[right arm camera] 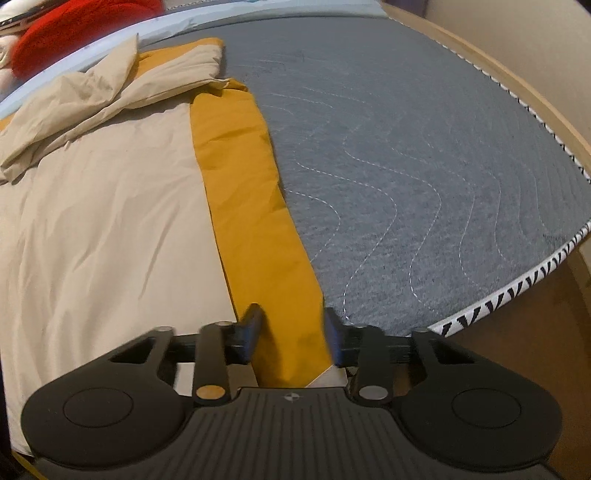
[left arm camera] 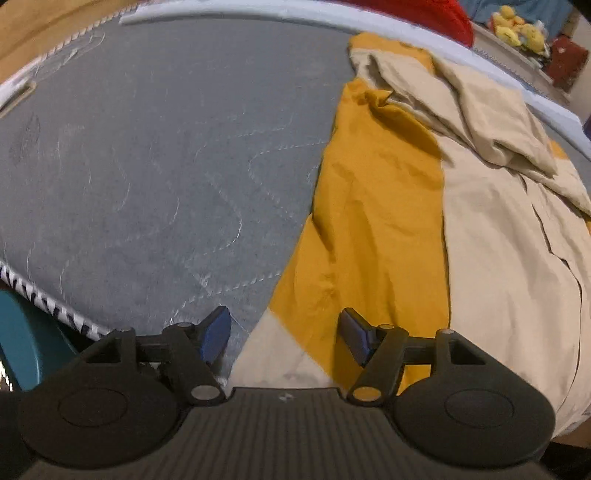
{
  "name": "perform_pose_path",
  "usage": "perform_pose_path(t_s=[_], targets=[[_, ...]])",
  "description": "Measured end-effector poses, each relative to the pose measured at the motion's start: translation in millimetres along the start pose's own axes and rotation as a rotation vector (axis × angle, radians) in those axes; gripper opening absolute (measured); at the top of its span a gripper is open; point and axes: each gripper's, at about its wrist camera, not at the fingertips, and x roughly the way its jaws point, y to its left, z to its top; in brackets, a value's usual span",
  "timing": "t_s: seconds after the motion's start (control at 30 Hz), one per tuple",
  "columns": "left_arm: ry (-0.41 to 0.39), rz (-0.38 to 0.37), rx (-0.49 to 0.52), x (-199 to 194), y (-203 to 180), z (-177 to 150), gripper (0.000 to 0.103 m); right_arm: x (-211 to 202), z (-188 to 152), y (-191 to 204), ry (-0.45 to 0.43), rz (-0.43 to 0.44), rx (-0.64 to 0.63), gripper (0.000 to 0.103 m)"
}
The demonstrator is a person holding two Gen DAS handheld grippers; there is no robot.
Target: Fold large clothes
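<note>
A large cloth, beige (left arm camera: 498, 258) with a mustard band (left arm camera: 369, 221) along its edge, lies spread on a grey quilted mattress (left arm camera: 147, 166). Its far end is bunched into folds (left arm camera: 480, 110). My left gripper (left arm camera: 284, 325) hangs open over the near corner where the mustard meets beige, with nothing pinched. In the right wrist view the same beige cloth (right arm camera: 110, 221) fills the left, and its mustard band (right arm camera: 251, 203) runs toward me. My right gripper (right arm camera: 291, 321) straddles the near end of that band. Its jaws stand narrow with a gap, and the pads do not visibly press the fabric.
Bare grey mattress (right arm camera: 424, 166) stretches beside the cloth, edged with black-and-white piping (right arm camera: 517, 284) and a wooden frame (right arm camera: 517, 85). A red cushion (left arm camera: 424, 14) lies past the far edge, with yellow plush toys (left arm camera: 517, 29) beyond. A teal object (left arm camera: 22, 339) sits off the near left edge.
</note>
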Motion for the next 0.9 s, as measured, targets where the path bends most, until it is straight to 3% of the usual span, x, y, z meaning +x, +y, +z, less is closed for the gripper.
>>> perform_pose_path(t_s=[0.03,0.07,0.1,0.13,0.2,0.3,0.37,0.47,0.5,0.6,0.7,0.77,0.8,0.83,0.9], targets=[[-0.005,-0.008,0.024,0,-2,-1,0.043,-1,0,1,-0.004,-0.006,-0.004,0.015],[-0.009,-0.037,0.052,-2,-5,-1,0.031,-2,1,1,-0.009,-0.003,-0.005,0.012],[-0.013,-0.052,0.073,-2,-7,-1,0.012,-5,2,1,-0.018,0.008,0.0,0.006],[-0.02,-0.067,0.084,-5,-8,-1,0.007,-9,3,0,-0.03,0.015,0.001,0.004],[-0.049,-0.088,0.077,-18,-7,-1,0.006,-22,6,-1,-0.076,0.025,0.01,0.003],[-0.086,-0.167,-0.02,-43,4,-3,0.006,-52,12,-13,-0.189,0.058,0.08,0.002],[-0.067,-0.178,-0.05,-41,11,-4,0.009,-60,14,-20,-0.223,0.049,0.104,0.002],[0.039,-0.163,-0.109,-19,20,-6,0.021,-43,14,-25,-0.146,0.039,0.129,0.005],[0.071,-0.155,-0.123,-12,23,-8,0.028,-33,12,-24,-0.094,0.038,0.125,0.012],[0.055,-0.151,-0.099,-15,21,-12,0.034,-7,1,-17,0.018,-0.003,0.083,0.022],[0.047,-0.127,-0.053,-16,14,-17,0.034,-1,-3,-9,0.015,-0.024,0.014,0.025],[0.042,-0.113,-0.026,-16,12,-19,0.034,-2,-4,-7,0.01,-0.024,0.007,0.02],[0.039,-0.106,-0.009,-16,9,-20,0.03,-2,-4,-8,0.007,-0.021,0.013,0.01],[0.034,-0.096,0.006,-16,6,-19,0.016,-4,-5,-7,0.003,-0.013,0.016,0.005],[0.025,-0.117,0.012,-19,4,-19,0.008,-12,-3,-6,-0.013,0.001,0.019,0.003]])
